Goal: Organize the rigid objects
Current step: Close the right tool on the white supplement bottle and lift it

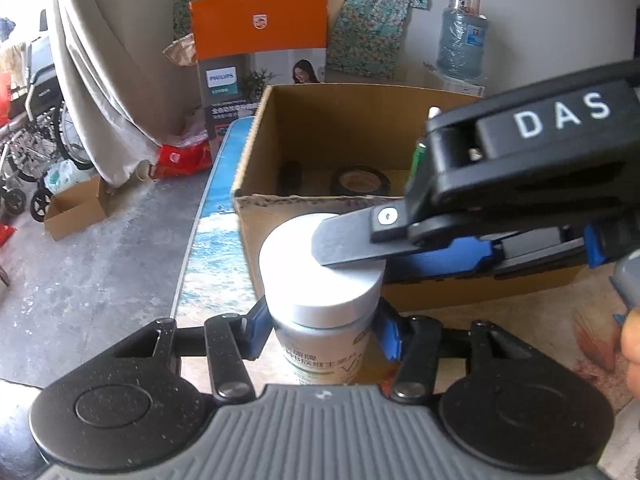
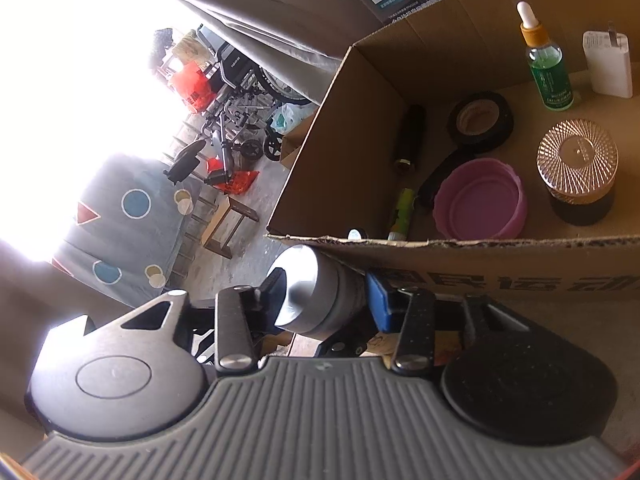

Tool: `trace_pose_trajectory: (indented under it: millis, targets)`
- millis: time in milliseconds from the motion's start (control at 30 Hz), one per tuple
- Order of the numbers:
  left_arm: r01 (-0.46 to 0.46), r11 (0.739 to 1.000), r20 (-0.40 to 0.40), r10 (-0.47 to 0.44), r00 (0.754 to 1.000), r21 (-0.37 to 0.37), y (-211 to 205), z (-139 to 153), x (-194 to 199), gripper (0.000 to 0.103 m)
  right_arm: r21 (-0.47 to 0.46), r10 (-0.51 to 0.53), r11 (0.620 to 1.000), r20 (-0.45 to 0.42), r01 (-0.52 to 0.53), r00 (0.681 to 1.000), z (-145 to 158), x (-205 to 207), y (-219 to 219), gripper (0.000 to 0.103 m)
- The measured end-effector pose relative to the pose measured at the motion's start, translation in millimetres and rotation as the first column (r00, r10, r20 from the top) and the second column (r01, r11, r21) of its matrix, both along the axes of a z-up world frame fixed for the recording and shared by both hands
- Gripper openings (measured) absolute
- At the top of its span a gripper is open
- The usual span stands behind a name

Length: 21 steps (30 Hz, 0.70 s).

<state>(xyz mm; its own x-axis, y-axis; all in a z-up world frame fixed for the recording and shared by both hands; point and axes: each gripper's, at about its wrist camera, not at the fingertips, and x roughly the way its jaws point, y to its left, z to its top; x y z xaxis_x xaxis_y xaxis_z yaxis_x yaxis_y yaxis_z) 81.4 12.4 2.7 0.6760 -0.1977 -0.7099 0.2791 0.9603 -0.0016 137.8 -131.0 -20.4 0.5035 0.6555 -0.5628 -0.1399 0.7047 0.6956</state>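
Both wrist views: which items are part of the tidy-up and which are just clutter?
Job: white-capped bottle, held by left gripper and right gripper; cardboard box; inside it tape roll, pink lid, dropper bottle.

Lying about: wheelchair, Philips carton, water jug.

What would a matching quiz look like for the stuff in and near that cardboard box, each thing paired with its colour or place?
Things:
1. dropper bottle
2. tape roll
3. shallow bowl
4. white-capped bottle

Descriptions:
A. pink, inside the cardboard box
B. outside the box, between the left gripper fingers
C. green liquid, white bulb on top
D. black ring, lying flat

Pairs: 1-C, 2-D, 3-A, 4-B
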Motion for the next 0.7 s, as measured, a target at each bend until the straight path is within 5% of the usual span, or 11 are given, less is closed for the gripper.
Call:
trace_pose_trajectory:
  millis: [700]
  targets:
    - [0.137, 0.991, -0.07, -0.137, 0.988, 0.003, -57, 2, -24, 0.054, -0.038, -0.097, 0.995, -0.018, 0.096, 0.995, 5, -45, -57, 0.042]
